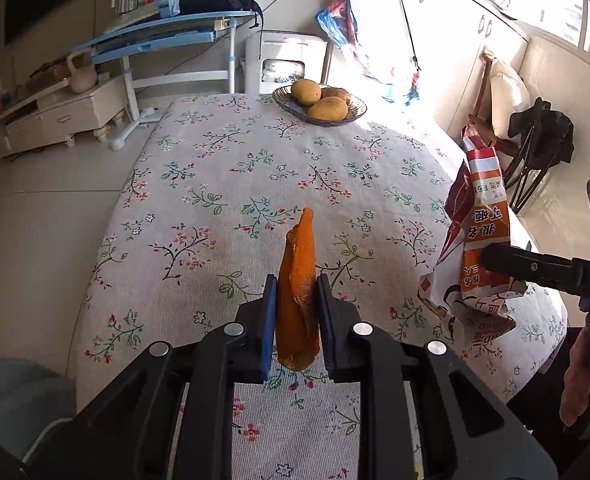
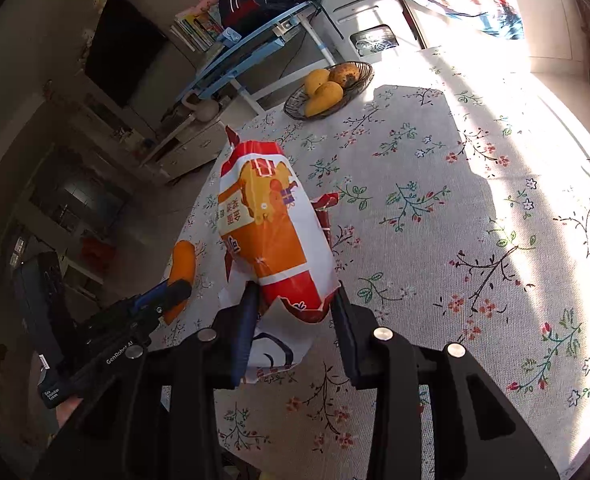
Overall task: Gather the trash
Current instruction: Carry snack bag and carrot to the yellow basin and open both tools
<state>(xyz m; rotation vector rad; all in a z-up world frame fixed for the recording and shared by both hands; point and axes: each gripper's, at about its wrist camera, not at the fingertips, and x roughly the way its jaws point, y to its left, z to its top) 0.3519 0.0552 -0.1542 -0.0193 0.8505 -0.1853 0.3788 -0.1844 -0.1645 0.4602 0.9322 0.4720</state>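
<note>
Orange peel [image 1: 298, 284] pinched upright in left gripper [image 1: 297, 308] (above tablecloth [image 1: 199, 184]).

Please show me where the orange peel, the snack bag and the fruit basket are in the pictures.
orange peel [image 1: 297, 292]: left wrist view, its middle, between the pads.
snack bag [image 2: 271, 240]: right wrist view, the orange front panel.
fruit basket [image 1: 287, 106]: left wrist view, the near left rim.

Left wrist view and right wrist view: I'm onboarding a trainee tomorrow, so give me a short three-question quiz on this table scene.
1. True or false: the left gripper is shut on the orange peel.
2. What does the right gripper hold? A) mango B) snack bag C) book
3. Fill in: the mangoes lie in a ___ at the table's far end.

Key: 1 true; 2 B; 3 basket.
</note>
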